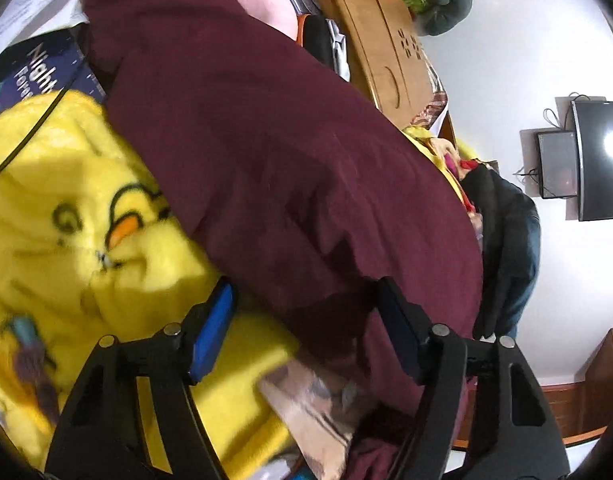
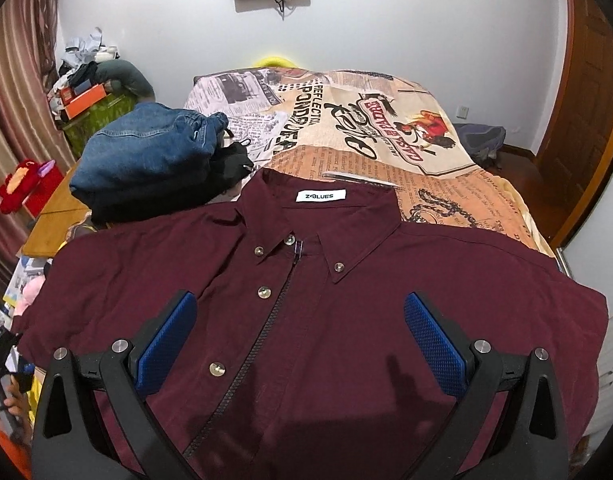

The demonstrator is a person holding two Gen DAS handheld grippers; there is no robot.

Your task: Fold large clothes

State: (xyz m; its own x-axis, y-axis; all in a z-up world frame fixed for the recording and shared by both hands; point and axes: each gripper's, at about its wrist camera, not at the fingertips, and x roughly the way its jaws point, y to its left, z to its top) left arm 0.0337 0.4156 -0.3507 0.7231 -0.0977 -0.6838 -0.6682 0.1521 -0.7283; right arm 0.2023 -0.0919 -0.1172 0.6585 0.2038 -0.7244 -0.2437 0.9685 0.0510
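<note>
Bedroom with white walls; bed (image 2: pixel 458 184) under a newsprint-pattern cover carries the work. Shirt (image 2: pixel 346 320), maroon, lies front-up across the near end of the bed, collar toward 12 o'clock, placket closed, laid flat ready for folding. Jeans (image 2: pixel 146 160) sit bundled at 10 o'clock of the collar, clear of the shirt. Right gripper (image 2: pixel 300 340) hovers over the chest, jaws wide, holding nothing. Left gripper (image 1: pixel 306 328), rolled sideways at the shirt's edge beside a yellow blanket (image 1: pixel 66 200), has jaws partly open with maroon cloth between them; contact not confirmed, view blurred. Judged: taking the side edge for a first fold.
</note>
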